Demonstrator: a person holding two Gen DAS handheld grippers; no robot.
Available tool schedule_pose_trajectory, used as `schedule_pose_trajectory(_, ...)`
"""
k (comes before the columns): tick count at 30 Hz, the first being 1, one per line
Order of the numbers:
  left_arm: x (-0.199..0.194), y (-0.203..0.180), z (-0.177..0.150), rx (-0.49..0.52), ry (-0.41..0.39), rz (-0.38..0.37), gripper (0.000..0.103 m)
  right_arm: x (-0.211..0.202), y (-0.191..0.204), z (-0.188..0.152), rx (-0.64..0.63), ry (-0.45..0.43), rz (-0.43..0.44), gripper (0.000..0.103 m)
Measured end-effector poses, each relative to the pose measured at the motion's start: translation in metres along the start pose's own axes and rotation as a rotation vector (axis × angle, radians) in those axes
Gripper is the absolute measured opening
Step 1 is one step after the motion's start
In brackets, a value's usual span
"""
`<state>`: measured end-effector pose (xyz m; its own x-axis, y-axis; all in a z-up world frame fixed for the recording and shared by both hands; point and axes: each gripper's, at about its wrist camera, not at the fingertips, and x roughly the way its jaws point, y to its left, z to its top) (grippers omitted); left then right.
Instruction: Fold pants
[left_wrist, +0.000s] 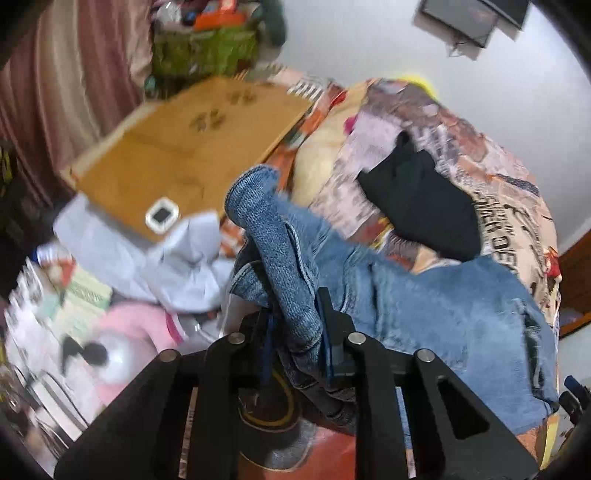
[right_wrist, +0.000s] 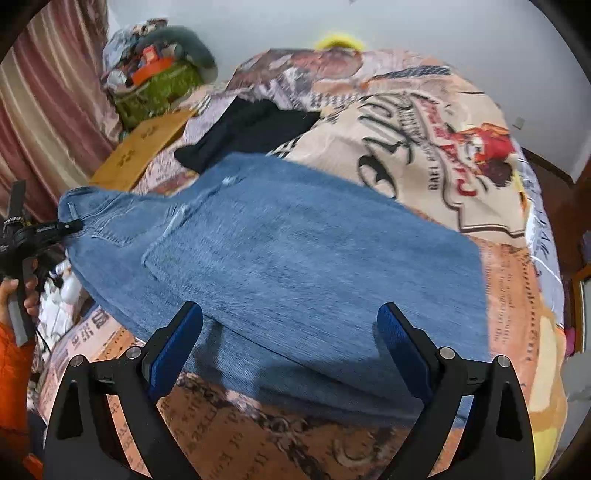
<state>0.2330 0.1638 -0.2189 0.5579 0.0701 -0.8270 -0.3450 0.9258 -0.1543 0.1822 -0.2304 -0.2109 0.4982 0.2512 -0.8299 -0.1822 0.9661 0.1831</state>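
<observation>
**Carefully: carry the waistband over while the legs lie flat**

Leftmost, the left gripper (left_wrist: 295, 328) pinches the bunched waistband end of the jeans (right_wrist: 280, 251), jaws closed on denim and lifted off the printed bedspread (right_wrist: 436, 140). The legs lie spread across the bed, near a black garment (right_wrist: 251, 125). To fold well, keep that grip firm and move level. Rightmost, the right gripper (right_wrist: 290, 354) hovers wide apart, empty, above the jeans' near edge, placed to pin the crease.

A bed (right_wrist: 424, 166) with a printed cover is carrying the jeans (right_wrist: 295, 240). Behind the jeans a black garment (right_wrist: 251, 129) and a cardboard sheet (right_wrist: 144, 151) are lying.
</observation>
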Motion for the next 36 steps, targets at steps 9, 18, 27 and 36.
schedule_pose_trajectory(9,-0.089,-0.101,0.036,0.213,-0.272,-0.016,0.020,-0.019,-0.044,-0.018,0.104,-0.040,-0.053,0.094)
schedule_pose_trajectory(18,-0.148,-0.236,0.041,0.403,-0.425,-0.213,0.016,-0.039,-0.084,-0.046,0.208,-0.073,-0.052,0.094)
schedule_pose_trajectory(27,-0.149,-0.345,0.013,0.579,-0.360,-0.409,0.013,-0.054,-0.112,-0.069,0.287,-0.091,-0.061,0.094)
schedule_pose_trajectory(36,-0.095,-0.417,-0.070,0.771,-0.081,-0.536,0.013,-0.060,-0.124,-0.080,0.308,-0.087,-0.072,0.094)
